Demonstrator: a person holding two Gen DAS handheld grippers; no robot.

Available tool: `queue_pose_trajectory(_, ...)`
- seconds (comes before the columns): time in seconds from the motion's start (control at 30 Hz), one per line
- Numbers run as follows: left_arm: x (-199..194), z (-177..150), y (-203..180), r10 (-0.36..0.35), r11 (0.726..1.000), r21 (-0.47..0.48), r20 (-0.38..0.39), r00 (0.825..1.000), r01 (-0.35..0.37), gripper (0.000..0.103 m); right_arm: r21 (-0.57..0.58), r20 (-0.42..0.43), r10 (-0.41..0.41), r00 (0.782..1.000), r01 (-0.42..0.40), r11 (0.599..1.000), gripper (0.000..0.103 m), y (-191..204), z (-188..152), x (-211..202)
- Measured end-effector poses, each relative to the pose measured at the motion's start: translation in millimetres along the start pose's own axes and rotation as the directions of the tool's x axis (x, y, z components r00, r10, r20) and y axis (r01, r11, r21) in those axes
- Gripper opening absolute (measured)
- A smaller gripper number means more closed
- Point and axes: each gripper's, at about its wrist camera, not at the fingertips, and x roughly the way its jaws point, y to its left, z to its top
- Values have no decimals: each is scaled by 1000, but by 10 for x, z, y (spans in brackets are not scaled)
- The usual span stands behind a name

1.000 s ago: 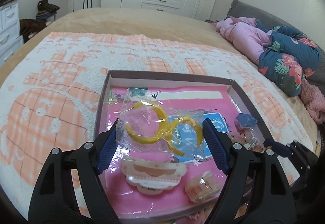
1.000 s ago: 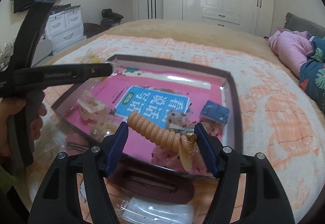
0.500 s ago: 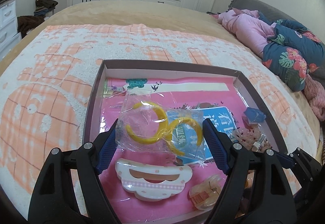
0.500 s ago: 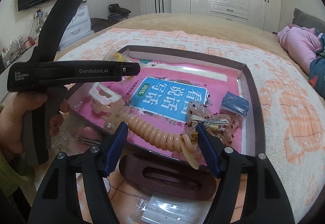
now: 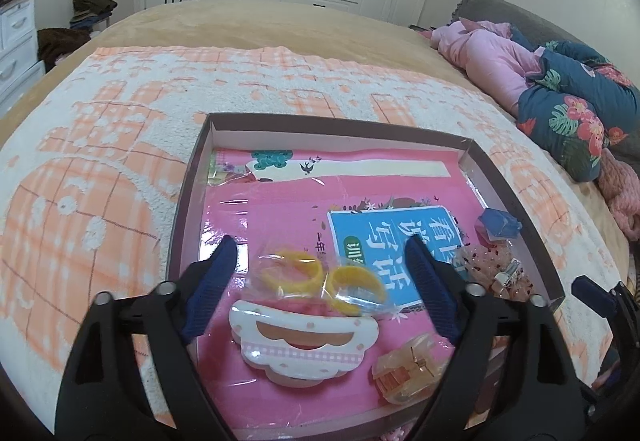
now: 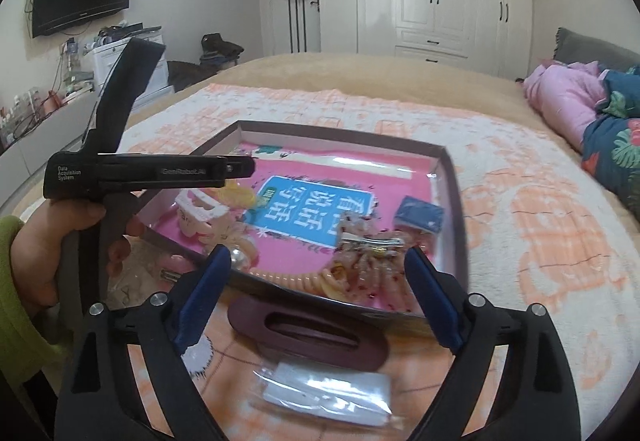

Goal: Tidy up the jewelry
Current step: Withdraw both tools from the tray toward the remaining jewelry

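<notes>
My left gripper hangs over the shallow box, and its jaws are opening. Between the fingers, touching neither pad, a clear bag of yellow hoops lies on the box floor against a white scalloped hair clip. My right gripper is at the box's near edge, its jaws opening too. A peach spiral hair coil lies just inside that edge beside a pink glittery bundle, free of the pads.
Also in the box are an orange claw clip and a small blue packet, on a pink book. A dark oval clip and a clear bag lie on the blanket in front. A hand holds the left gripper. Pillows lie far right.
Both grippers have opened. The bag of yellow hoops dropped from the left one into the box. The peach coil left the right one, which drew back a little.
</notes>
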Motion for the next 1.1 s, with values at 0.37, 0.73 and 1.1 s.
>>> queue_pose_trajectory(0.37,-331,-57,-70,1,1000,-3,65,998,-1,87,36,24,-28,999,27,999,92,-106,-62,-174)
queue_pose_trajectory(0.73,-801,-160,-196,5,1000,21,174,985,-9,91,26,101,-50,994,47,999,94,-98,-61,-459)
queue_pose_trajectory(1.1,-1171,-289,-269,2,1000,24,245,970,-8,91,11,154,-53,987,52,999,95,-64,-105,-695)
